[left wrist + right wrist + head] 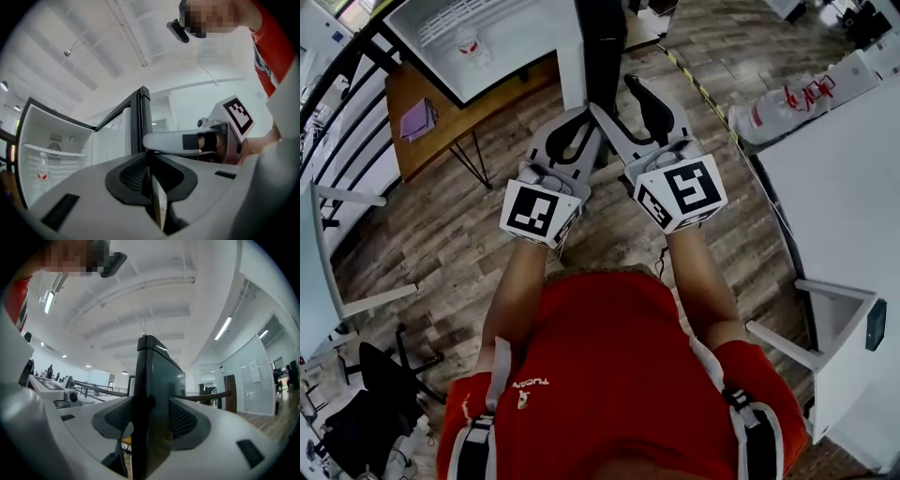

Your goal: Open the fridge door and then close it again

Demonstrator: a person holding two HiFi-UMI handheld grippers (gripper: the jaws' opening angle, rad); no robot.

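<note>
Below the head camera, ahead of both grippers, we see the tall fridge door of dark glass in a black frame [600, 47] open and standing edge-on to us. The white-lined fridge cabinet [534, 37] lies off to the left of the left gripper [583, 127]. Inside it sits a clear plastic bottle with a red label [472, 47], its print too small for us to read. The right gripper [611, 94] straddles the door's edge. Both grippers carry black-and-white square markers [542, 211], and we cannot read the white lettering on the person's red shirt [609, 356].

Looking along the left gripper [149, 164], we find its jaws drawn almost together, pinching the door's thin black edge [143, 117], which rises straight ahead. The cabinet [70, 133] and the bottle [42, 171] sit to the left of the jaws.

Looking along the right gripper [152, 413], we find its jaws spread wide. The door's glossy, greenish-dark slab [154, 380] stands loosely between the pads, close beside both.
</note>
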